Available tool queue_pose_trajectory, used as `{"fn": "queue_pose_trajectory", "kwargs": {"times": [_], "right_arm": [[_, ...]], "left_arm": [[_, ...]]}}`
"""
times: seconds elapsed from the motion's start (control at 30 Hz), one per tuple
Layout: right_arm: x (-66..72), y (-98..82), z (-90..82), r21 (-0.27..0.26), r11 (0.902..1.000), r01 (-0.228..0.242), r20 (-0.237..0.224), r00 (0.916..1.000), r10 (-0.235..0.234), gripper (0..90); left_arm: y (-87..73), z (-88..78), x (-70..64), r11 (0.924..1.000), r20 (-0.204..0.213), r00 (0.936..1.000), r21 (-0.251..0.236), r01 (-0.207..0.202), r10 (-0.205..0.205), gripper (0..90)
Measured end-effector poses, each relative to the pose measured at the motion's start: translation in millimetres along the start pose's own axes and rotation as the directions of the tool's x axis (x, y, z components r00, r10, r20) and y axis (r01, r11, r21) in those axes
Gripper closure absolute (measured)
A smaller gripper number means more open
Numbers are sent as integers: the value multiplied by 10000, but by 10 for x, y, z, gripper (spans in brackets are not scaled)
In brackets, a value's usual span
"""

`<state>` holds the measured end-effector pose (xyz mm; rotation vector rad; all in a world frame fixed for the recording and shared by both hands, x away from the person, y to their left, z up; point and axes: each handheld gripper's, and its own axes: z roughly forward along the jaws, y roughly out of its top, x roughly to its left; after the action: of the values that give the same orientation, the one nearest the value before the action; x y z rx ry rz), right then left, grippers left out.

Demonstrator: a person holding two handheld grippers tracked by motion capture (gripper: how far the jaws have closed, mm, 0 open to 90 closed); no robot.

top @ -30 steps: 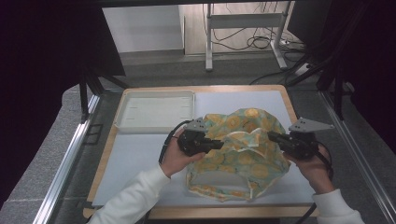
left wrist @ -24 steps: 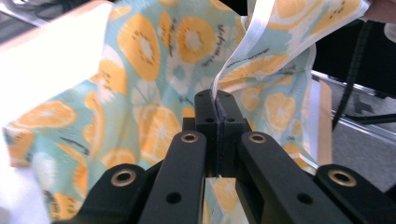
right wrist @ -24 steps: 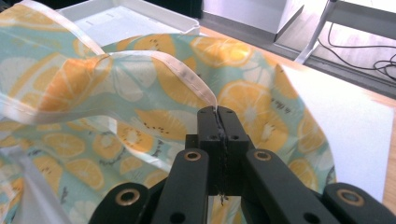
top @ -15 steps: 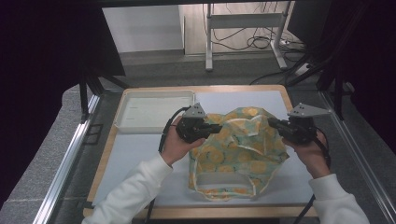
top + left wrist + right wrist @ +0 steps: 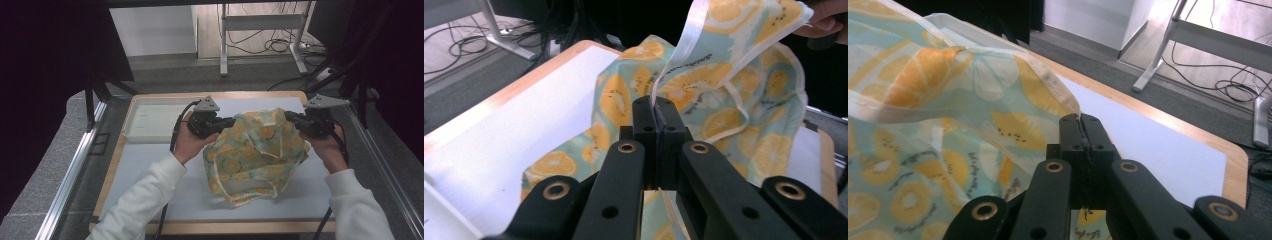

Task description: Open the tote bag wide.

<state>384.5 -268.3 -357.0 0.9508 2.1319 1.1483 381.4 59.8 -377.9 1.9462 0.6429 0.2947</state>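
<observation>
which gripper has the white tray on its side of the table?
The left gripper: the white tray lies just beyond it on the board's far left. The right gripper, clamped on the fruit-print cloth like the left, has bare mat beside it.

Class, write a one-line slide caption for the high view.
Two hand-held grippers, left and right, clamp a fruit-print cloth by its edge, lifting it above the white mat.

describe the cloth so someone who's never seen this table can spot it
On the white mat of the wood-rimmed table, right of the shallow white tray, the cloth hangs between the left tongs and right tongs, each shut on its white-trimmed edge. Its lower part rests on the mat. It is the one patterned thing: pale teal with yellow fruit slices.
</observation>
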Motion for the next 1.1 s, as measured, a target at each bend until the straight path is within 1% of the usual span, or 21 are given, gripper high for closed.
{"fn": "queue_pose_trajectory", "kwargs": {"times": [0.17,0.37,0.5,0.6,0.67,0.73,0.9,0.97,1.1], "right_arm": [[-78,55,55,-122,9998,-150,151,9998,151,888],[-137,106,126,-154,9998,-126,345,9993,131,889],[-187,177,177,-202,9998,-58,571,9983,69,889],[-270,240,246,-214,9998,-41,858,9963,59,889],[-323,267,294,-191,9998,-91,970,9952,110,889],[-380,291,368,-112,9997,-200,1081,9939,211,889],[-472,288,531,178,9994,-286,1286,9914,261,889],[-512,266,588,321,9989,-334,1277,9914,291,889],[-568,214,676,533,9974,-483,1221,9917,415,889]], "left_arm": [[-10,22,89,9998,-175,9997,-36,194,-194,898],[-11,50,187,9996,-423,9987,8,299,-298,897],[53,58,254,9995,-675,9972,-41,313,-315,897],[120,76,302,9994,-836,9959,-95,342,-349,896],[160,101,319,9994,-939,9951,-127,308,-319,895],[191,138,331,9996,-988,9947,-78,284,-290,895],[209,253,374,9996,-1058,9940,84,283,-272,894],[197,302,407,9993,-1095,9936,191,307,-284,893],[157,386,476,9979,-1111,9928,420,489,-440,893]]}}
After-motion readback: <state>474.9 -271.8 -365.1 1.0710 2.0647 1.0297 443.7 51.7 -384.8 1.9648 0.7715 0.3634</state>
